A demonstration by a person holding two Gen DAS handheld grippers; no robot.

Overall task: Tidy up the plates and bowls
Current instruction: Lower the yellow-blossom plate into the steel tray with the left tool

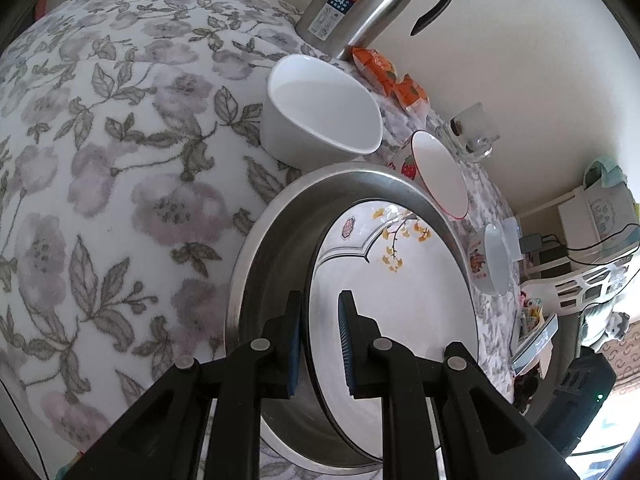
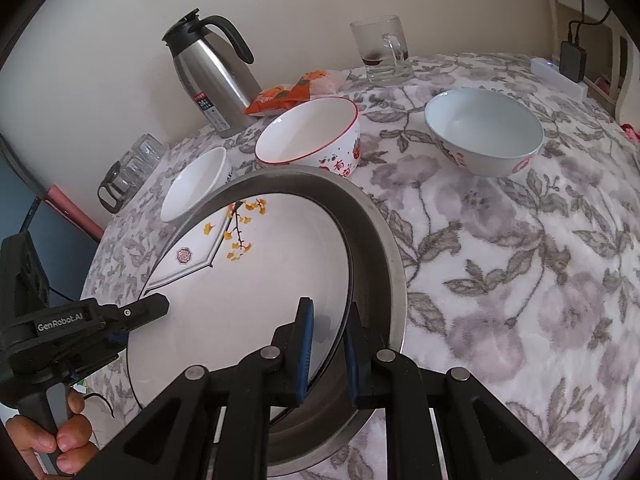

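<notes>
Both tongs straddle opposite edges of the ginkgo plate (image 2: 256, 280). Right gripper (image 2: 329, 344): blue-padded jaws either side of the plate's rim, small gaps visible, so not clearly pinching; probably just short of contact, hard to say through fisheye distortion. Left gripper (image 1: 320, 340): same story, one pad outside the rim, one over the plate face, jaws parted with the rim between. In the right wrist view its far finger is hidden behind the plate.

Plate is white glazed ceramic, round, thin dark rim line, yellow leaf sprig and a red seal mark. It sits tilted inside the steel basin (image 2: 384, 248), brushed metal, wide flat lip; basin's near edge is cut off by the gripper bodies.

Red-rimmed bowl (image 2: 308, 132) just beyond the basin, small white bowl (image 2: 194, 188) beside it, pale bowl (image 2: 484, 132) well apart to the right. All glossy and upright. Steel thermos (image 2: 212, 76) at the wall, label unreadable. Orange snack packets (image 2: 288, 96) partly hidden behind the red-rimmed bowl. Glass mug (image 2: 382, 54) has dark residue. Fuzzy floral tablecloth (image 2: 520, 280) covers everything.
</notes>
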